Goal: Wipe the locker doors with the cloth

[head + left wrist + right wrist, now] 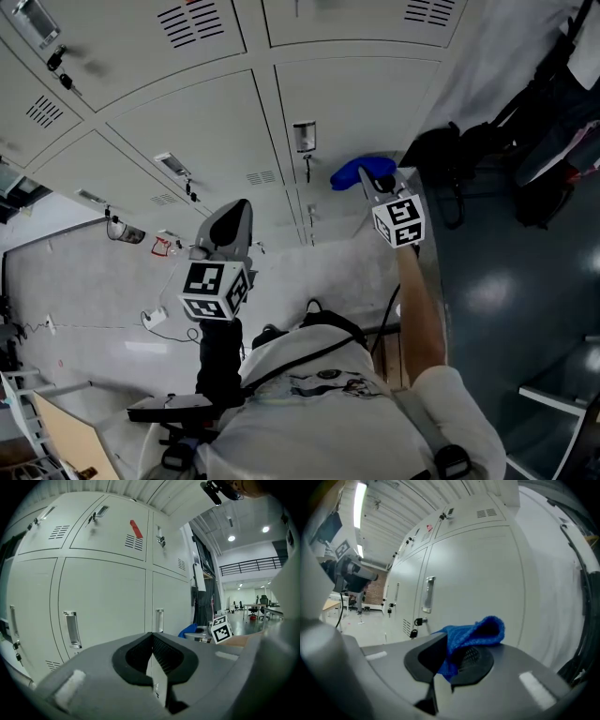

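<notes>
Right tool [449, 663] is being clenched on a crumpled blue cloth [480, 629] near pale grey metal locker doors [473, 573] ahead; left tool [152, 658] is being held clenched, empty.

1. Two grippers are being counted: the left gripper [233, 214], well left of the cloth [355, 172], and the right gripper [377, 178], touching it.
2. One cloth, blue, is being shown.
3. Two marker cubes [216, 291] are being shown, one per gripper, both below the cloth in the head view.
4. At least six locker doors [103, 597] are being shown left of the cloth in the left gripper view.
5. Two padlocks [419, 621] are being shown just left of the cloth in the right gripper view; farther ones are too small to count.
6. One red tag [135, 528] is being shown above the cloth.
</notes>
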Demonstrator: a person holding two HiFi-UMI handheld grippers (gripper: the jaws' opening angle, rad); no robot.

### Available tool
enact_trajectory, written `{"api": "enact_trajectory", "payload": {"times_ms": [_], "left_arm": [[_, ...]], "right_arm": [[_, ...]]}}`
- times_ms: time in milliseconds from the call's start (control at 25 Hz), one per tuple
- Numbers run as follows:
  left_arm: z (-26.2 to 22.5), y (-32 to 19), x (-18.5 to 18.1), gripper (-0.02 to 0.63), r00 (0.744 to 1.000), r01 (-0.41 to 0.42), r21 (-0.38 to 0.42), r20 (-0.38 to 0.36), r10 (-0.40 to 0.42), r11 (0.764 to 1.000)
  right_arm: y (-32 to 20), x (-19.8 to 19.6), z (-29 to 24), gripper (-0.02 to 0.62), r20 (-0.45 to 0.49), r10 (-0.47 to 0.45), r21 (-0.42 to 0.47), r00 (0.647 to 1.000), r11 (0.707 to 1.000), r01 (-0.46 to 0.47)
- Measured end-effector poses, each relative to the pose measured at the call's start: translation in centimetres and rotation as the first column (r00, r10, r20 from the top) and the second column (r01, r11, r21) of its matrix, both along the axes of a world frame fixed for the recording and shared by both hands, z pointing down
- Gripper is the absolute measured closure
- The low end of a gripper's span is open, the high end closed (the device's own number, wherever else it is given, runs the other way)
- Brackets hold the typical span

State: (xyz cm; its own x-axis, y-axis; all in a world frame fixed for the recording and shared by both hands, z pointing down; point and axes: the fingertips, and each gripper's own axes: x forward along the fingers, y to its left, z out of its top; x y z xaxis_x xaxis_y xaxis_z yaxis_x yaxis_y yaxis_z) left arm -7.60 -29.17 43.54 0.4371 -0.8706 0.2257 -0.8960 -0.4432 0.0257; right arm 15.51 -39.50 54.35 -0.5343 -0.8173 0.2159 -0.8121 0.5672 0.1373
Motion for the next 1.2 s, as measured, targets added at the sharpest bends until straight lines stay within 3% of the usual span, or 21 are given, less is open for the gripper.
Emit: {"api": "enact_trajectory", "payload": {"times_ms": [280, 560, 760, 1200], "left_arm": [[0.1, 0.6, -0.6, 0.607, 1.0, 0.02, -0.005, 0.011, -0.02, 1.0], [-0.2, 1.1, -2.4, 0.607, 0.997, 0.065, -0.003, 0.028, -0.065, 0.998], [-0.2, 0.8, -3.0, 0.607, 0.996, 0.082, -0.003, 0.026, -0.082, 0.997], [0.4, 0.0, -0.8, 0.607, 0.999, 0.028, -0.014, 0.029, -0.028, 1.0]], "right_arm": [[0.4, -9.1, 4.2, 0.568, -0.015, -0.139, -0.067, 0.99, 0.988, 0.138], [-1.8, -12.9, 5.9, 0.568, -0.003, -0.151, -0.098, 0.988, 0.984, 0.15], [-2.3, -9.7, 6.5, 0.568, -0.07, -0.105, -0.08, 0.992, 0.992, 0.099], [-4.0, 5.2, 7.9, 0.566, -0.128, 0.115, -0.131, 0.985, 0.983, -0.132]]}}
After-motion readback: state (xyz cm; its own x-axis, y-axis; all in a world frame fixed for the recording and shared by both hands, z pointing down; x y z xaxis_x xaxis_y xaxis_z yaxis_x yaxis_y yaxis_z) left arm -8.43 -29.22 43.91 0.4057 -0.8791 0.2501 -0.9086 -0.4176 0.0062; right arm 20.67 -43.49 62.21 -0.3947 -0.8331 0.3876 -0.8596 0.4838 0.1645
